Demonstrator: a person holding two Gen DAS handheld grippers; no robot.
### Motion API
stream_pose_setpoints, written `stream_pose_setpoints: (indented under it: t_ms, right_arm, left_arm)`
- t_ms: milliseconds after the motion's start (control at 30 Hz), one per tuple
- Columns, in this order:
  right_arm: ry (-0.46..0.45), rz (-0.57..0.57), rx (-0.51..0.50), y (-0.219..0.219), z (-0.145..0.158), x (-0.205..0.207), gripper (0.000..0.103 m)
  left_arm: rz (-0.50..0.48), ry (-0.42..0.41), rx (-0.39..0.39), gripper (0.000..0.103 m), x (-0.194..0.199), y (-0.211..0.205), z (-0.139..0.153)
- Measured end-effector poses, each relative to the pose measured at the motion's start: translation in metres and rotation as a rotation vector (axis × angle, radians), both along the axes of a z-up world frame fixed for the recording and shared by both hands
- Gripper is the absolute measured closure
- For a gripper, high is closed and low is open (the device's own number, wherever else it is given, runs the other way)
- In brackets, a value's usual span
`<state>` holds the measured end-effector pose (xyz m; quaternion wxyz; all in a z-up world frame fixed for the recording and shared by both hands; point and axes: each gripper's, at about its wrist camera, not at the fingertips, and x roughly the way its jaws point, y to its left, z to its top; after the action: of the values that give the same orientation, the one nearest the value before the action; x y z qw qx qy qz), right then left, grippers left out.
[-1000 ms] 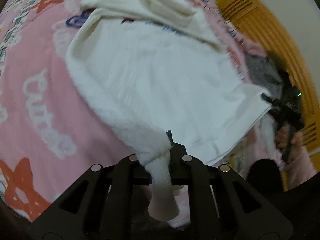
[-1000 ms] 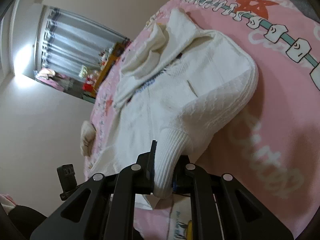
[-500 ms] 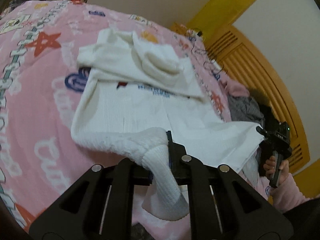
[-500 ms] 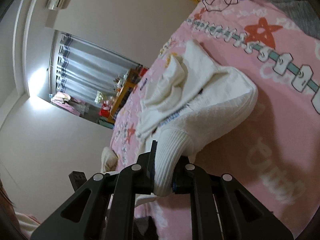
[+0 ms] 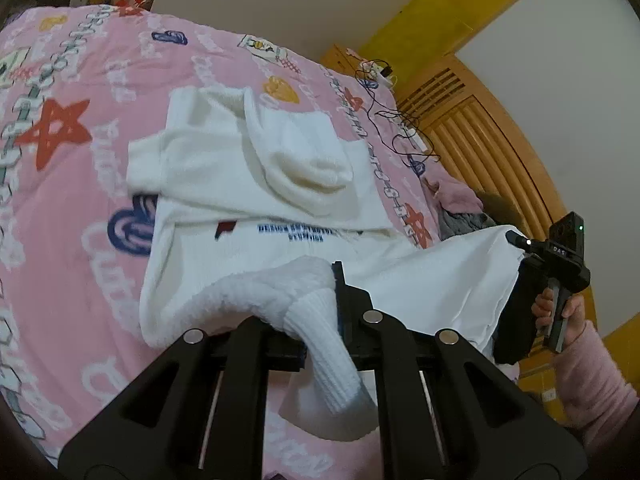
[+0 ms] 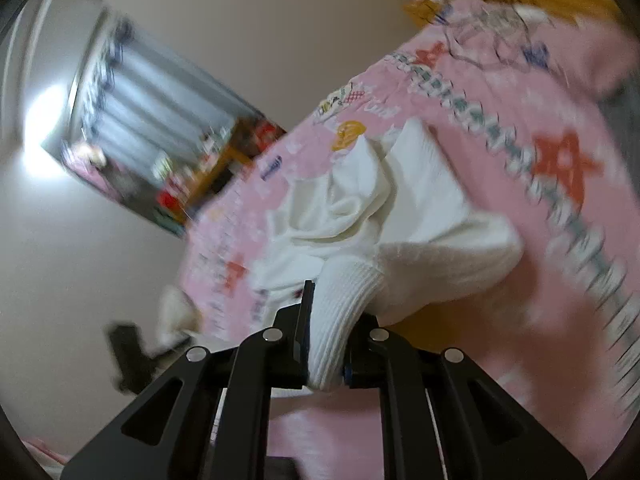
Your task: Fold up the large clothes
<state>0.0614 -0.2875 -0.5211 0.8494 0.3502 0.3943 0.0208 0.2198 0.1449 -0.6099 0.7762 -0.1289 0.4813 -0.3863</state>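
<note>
A white knit sweater lies on the pink bedspread with its sleeves folded across the chest. My left gripper is shut on one ribbed hem corner, which hangs down between the fingers. My right gripper is shut on the other ribbed hem corner. The lower part of the sweater is lifted off the bed and stretched between the two. In the left wrist view the right gripper shows at the right, pinching cloth, held by a hand in a pink sleeve. The right wrist view is blurred.
A yellow wooden headboard runs along the bed's right side, with cables and a grey garment beside it. A curtained window and a cluttered wooden shelf stand beyond the far end of the bed.
Both grippers have risen and drawn back with the hem corners in them. The sweater's lower part has lifted off the bed, and more of the room shows.
</note>
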Motion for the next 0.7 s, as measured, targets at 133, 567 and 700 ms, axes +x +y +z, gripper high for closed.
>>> stream_pose_setpoints:
  t_ms: [133, 567, 700]
  right_arm:
    - [0.022, 0.036, -0.013, -0.010, 0.013, 0.025, 0.092]
    - [-0.201, 0.021, 0.215, -0.090, -0.019, 0.124, 0.092]
    - [-0.191, 0.024, 0.254, -0.118, -0.038, 0.164, 0.092]
  left_arm:
    - [0.020, -0.052, 0.019, 0.094, 0.022, -0.019, 0.028]
    - [0.278, -0.069, 0.048, 0.094, 0.113, -0.023, 0.034]
    - [0.335, -0.025, 0.076, 0.094, 0.156, -0.032, 0.022]
